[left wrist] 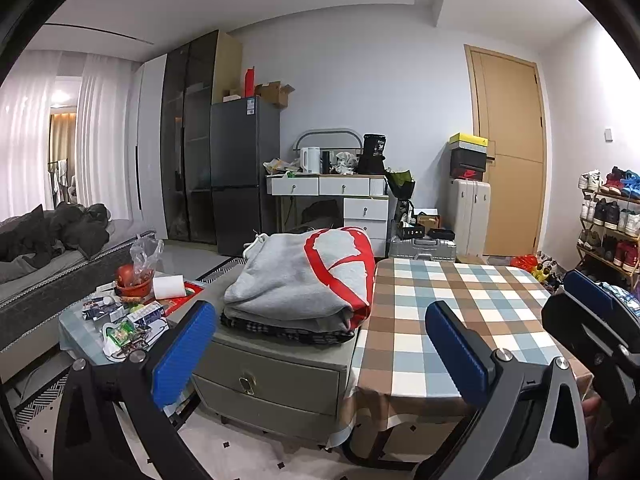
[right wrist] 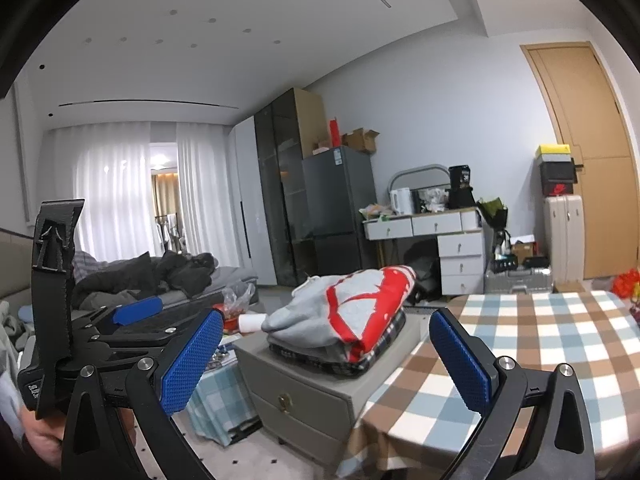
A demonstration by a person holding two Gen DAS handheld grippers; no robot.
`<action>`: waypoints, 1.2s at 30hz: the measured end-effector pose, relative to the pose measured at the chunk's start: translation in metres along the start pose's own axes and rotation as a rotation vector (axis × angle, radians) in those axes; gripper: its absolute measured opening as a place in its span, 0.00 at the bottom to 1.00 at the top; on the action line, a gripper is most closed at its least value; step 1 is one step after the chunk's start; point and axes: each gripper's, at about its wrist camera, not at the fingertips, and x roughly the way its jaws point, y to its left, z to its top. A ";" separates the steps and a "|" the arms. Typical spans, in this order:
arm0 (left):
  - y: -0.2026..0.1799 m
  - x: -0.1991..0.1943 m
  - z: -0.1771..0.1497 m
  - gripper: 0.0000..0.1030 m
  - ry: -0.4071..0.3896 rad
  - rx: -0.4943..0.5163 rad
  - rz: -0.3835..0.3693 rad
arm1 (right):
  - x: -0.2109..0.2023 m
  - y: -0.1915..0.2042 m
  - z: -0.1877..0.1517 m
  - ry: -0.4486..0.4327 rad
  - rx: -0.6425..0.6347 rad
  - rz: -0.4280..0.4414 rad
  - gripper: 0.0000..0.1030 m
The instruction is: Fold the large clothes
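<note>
Our left gripper (left wrist: pixel 320 356) and right gripper (right wrist: pixel 326 356) both gape empty in the air. At twelve o'clock, the folded grey sweatshirt (left wrist: pixel 296 276) tops a stack on the grey cabinet (left wrist: pixel 276 380), beside the checked table (left wrist: pixel 452 308).

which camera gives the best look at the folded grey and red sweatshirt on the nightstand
The left wrist view: the sweatshirt sits nearer centre and larger, its folded layers clear. The right wrist view shows it smaller and more end-on.
</note>
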 end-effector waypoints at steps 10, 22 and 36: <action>0.000 -0.001 0.001 0.99 -0.008 -0.004 -0.005 | -0.002 -0.003 0.001 -0.009 0.021 -0.003 1.00; -0.003 0.001 -0.003 0.99 0.012 0.000 -0.027 | -0.003 -0.007 0.000 -0.004 0.050 -0.011 1.00; -0.003 0.001 -0.003 0.99 0.016 0.001 -0.028 | -0.004 -0.006 -0.003 0.003 0.058 -0.009 1.00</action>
